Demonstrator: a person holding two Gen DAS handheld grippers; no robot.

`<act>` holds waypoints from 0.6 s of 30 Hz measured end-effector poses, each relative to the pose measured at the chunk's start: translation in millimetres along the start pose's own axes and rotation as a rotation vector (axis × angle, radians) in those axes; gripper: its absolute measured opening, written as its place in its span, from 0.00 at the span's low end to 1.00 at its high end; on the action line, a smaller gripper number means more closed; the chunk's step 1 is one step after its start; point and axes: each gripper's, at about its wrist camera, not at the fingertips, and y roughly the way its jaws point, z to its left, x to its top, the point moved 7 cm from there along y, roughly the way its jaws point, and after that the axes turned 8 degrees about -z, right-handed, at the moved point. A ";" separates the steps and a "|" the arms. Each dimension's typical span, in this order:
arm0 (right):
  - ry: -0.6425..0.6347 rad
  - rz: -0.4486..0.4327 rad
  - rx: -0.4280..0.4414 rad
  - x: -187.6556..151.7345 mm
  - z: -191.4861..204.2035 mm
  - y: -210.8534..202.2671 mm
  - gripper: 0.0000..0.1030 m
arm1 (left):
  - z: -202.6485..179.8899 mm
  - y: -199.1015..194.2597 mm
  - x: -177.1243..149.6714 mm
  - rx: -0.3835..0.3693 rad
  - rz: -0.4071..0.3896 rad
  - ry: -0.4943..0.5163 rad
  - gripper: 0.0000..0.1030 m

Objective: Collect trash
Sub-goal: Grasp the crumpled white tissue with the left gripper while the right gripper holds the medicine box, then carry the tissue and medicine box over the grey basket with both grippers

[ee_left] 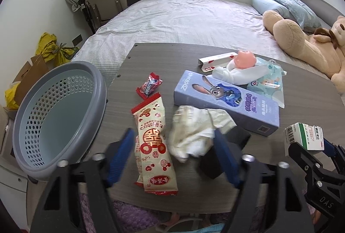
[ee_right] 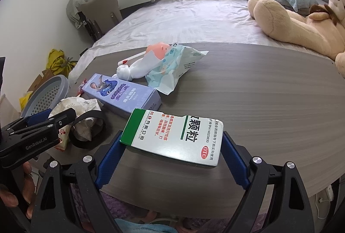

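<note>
My left gripper [ee_left: 173,132] hangs low over the dark wood table [ee_left: 194,196], open. A long red-and-white snack wrapper [ee_left: 153,146] and a crumpled paper wad [ee_left: 192,133] lie between its blue pads [ee_left: 120,155]. The right pad touches the wad's edge; the left pad stands just beside the wrapper. My right gripper [ee_right: 172,136] is shut on a green-and-white medicine box [ee_right: 174,138], held by its two ends above the table, also seen as the box [ee_left: 306,138]. A grey perforated basket [ee_left: 99,90] stands at the table's left edge, with nothing visible inside.
A small red candy wrapper [ee_left: 149,86], a purple rabbit-print carton [ee_left: 226,101], a wipes pack [ee_left: 265,79], a pink-headed white toy [ee_left: 245,60] and a black band [ee_right: 88,131] lie on the table. The bed and a teddy bear [ee_left: 306,45] are behind it.
</note>
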 end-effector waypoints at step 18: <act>0.006 -0.006 0.005 2.2 -1.2 -1.5 0.82 | -4.6 -7.8 13.0 -0.074 -0.028 -0.018 0.20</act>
